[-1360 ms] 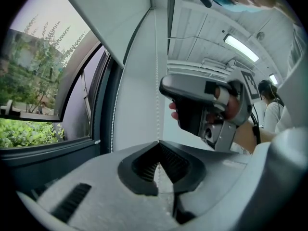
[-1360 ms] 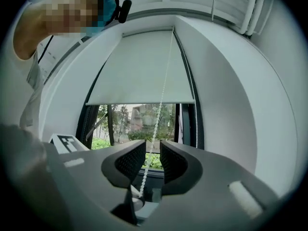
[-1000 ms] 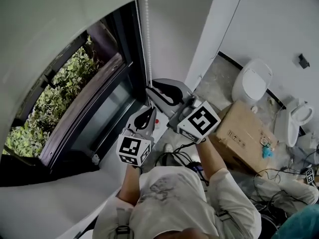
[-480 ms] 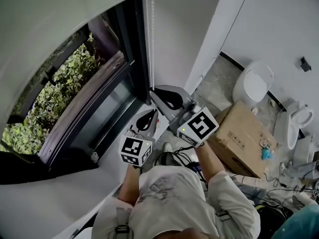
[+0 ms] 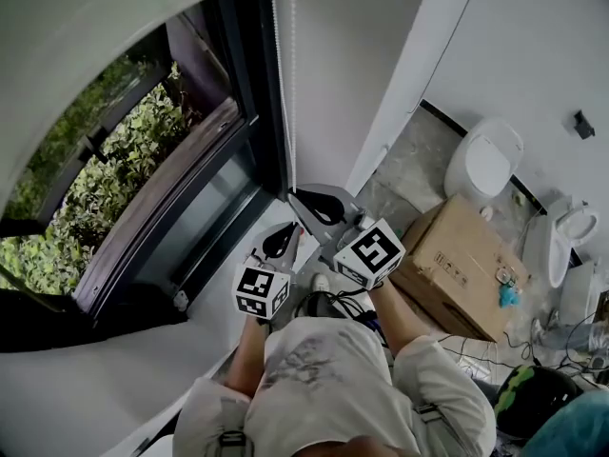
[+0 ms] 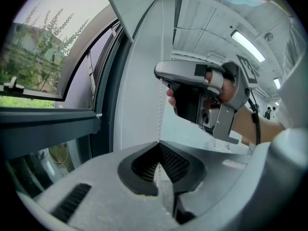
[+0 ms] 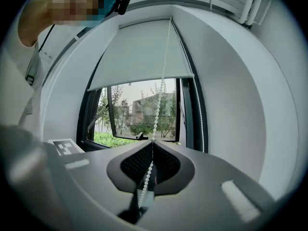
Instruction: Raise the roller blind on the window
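The right gripper (image 5: 303, 198) now pinches the chain (image 5: 291, 84) too, at 1 o'clock of the left gripper (image 5: 285, 234); both sink, raising the blind (image 7: 139, 57).

- Left gripper (image 6: 159, 146): jaws closed on bead chain (image 6: 160, 105), tilted slightly down.
- Right gripper (image 7: 152, 143): jaws clamped on chain, level, above the left.
- Forearms bent, close together.

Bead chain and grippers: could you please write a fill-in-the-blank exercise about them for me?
The left gripper is ____ on the bead chain.
The right gripper grips the chain ____ than the left one.
The roller blind covers the ____ part of the window.
Missing words: shut, higher, upper.
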The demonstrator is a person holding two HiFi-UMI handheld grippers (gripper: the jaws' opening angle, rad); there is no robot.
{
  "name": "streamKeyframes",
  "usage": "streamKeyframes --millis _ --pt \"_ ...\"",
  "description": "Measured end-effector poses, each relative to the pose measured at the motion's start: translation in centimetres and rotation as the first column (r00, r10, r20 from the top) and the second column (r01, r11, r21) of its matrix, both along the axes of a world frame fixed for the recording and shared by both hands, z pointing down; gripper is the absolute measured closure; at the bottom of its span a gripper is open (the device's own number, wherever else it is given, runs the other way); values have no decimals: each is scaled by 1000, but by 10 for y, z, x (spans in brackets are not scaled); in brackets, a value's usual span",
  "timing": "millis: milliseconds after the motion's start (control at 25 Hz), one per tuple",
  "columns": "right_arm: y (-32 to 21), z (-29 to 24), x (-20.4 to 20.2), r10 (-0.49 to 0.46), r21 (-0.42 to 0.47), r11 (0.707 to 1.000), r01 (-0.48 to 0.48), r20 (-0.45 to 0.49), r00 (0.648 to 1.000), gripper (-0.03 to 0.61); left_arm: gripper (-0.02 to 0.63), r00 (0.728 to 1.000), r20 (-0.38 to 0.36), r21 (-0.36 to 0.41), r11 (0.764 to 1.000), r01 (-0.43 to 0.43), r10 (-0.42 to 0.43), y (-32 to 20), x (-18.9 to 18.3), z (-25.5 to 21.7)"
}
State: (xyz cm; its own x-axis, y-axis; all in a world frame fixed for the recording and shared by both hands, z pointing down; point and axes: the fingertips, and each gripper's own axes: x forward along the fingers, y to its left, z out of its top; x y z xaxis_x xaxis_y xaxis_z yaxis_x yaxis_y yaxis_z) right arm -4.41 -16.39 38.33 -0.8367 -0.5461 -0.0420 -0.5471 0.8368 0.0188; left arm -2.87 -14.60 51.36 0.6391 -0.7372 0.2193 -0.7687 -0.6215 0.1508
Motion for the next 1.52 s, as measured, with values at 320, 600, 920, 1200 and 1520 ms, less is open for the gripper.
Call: streamKeyframes --millis 320,600,920,1200,1520 --pt "3 33 -2 7 -49 999 -8 -29 1000 569 606 1000 12 -55 998 -4 5 2 0 34" --pt "7 62 -7 9 -99 995 -14 -55 998 569 606 999 35 -115 993 -7 11 3 -4 63" --pt "9 68 -9 15 -102 995 -21 -61 998 569 601 999 52 -109 994 -2 7 12 -11 66" --pt "6 68 -9 24 -98 995 -29 -57 998 568 577 1000 2 -55 998 5 -4 13 -24 27" --pt "1 67 -7 37 -100 994 -43 -54 998 568 551 998 -63 36 999 29 -27 -5 -41 -43"
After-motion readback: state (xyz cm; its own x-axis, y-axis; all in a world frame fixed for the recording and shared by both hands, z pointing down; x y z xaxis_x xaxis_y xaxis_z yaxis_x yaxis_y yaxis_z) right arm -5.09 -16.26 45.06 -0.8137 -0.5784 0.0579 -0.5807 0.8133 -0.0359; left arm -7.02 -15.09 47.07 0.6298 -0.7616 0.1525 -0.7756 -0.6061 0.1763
